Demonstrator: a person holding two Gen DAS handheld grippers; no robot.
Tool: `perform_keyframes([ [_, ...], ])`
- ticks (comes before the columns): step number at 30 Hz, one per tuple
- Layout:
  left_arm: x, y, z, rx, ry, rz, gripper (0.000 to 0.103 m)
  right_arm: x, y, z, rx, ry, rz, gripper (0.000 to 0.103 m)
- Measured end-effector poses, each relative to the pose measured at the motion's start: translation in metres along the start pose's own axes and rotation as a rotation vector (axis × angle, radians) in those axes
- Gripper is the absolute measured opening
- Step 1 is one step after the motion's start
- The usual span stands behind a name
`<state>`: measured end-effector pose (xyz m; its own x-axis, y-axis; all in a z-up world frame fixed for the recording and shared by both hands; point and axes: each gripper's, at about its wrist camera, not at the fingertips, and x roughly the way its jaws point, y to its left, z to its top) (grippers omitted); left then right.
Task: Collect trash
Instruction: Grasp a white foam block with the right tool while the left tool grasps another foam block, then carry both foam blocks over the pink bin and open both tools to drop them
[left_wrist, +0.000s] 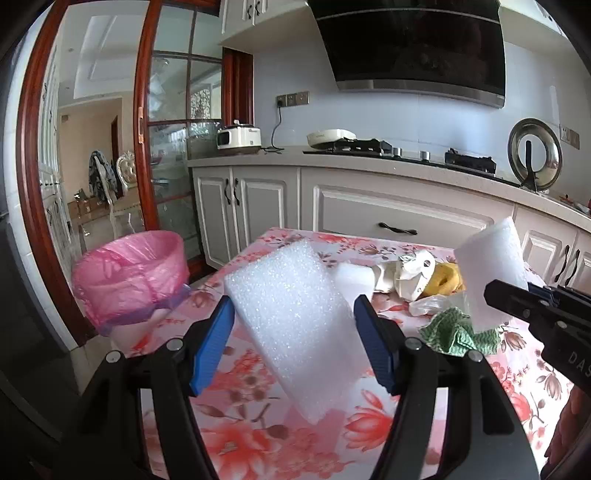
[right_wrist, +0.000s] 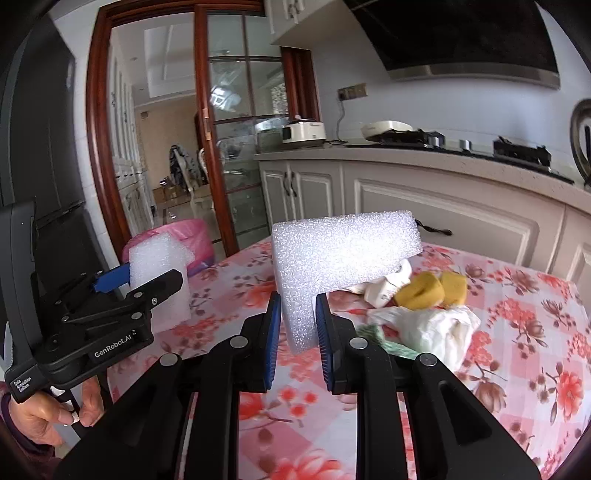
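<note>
Trash foam: each gripper clamps one white foam block, lifted off the counter (left_wrist: 280, 435).
Left gripper (left_wrist: 295, 347) grips the wide white foam block (left_wrist: 295, 325); right gripper (right_wrist: 298, 328) pinches the L-shaped white foam block (right_wrist: 332, 254); pink-lined bin (left_wrist: 129, 273) waits left.

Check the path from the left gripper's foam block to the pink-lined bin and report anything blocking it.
Nothing visible blocks it. The left gripper holds its foam block above the table, and the pink-lined bin stands open beyond the table's left edge, with only bare tablecloth between.

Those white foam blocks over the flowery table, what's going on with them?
A person is clearing trash with two handheld grippers. The left gripper holds one foam block; the right gripper is clamped on another foam piece. The pink-lined bin stands beside the table, where more scraps remain.
</note>
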<state>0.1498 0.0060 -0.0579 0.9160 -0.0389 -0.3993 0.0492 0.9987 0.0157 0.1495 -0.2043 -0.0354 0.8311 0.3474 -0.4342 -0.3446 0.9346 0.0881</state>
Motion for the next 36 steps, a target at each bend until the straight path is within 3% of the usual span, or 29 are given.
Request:
perform_keyframes([
  [15,-0.034,0.067,-0.004,-0.038,-0.026,0.058,0.065,0.026,0.069,0.008,-0.089,0.049,0.092,0.020],
  [36,-0.004,0.159,-0.014,-0.120,0.068,0.232,0.065,0.129,0.150,0.030,-0.223,0.145,0.279,0.020],
])
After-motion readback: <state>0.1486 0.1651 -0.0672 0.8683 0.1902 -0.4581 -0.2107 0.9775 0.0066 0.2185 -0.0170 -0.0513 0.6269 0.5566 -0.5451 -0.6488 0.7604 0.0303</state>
